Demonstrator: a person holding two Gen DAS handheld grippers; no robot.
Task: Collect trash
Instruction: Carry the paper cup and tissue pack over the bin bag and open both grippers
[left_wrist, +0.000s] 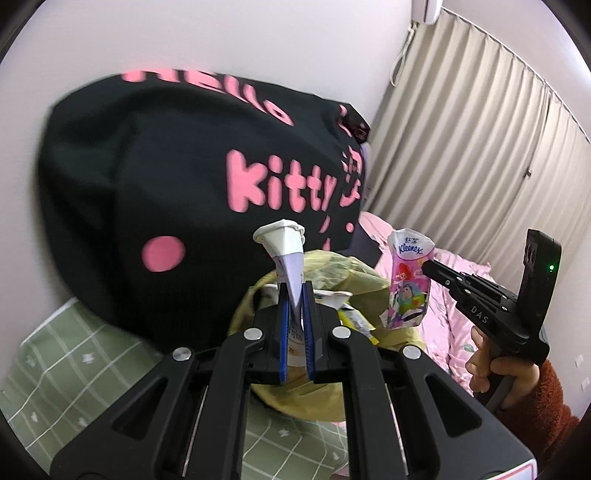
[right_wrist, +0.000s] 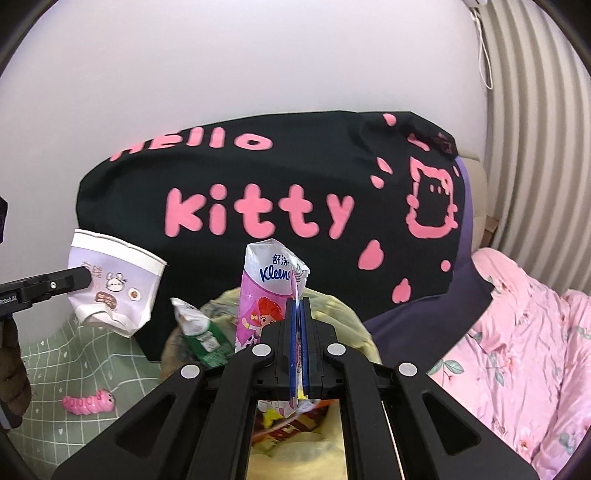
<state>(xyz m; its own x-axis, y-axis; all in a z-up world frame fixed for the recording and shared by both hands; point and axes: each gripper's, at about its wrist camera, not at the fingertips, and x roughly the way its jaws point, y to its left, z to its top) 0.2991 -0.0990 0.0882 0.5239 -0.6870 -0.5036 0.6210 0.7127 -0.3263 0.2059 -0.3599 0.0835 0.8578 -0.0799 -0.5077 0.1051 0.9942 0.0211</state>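
Note:
My left gripper is shut on a squashed white paper cup, held above an open yellow trash bag. The cup also shows in the right wrist view at the left, pinched by the left gripper. My right gripper is shut on a pink Kleenex tissue pack, held over the yellow bag. The pack also shows in the left wrist view with the right gripper on it. Wrappers lie inside the bag, among them a green and white one.
A big black Hello Kitty pillow stands behind the bag against the white wall. A green checked sheet carries a pink caterpillar toy. A pink floral quilt lies to the right, with a beige curtain beyond.

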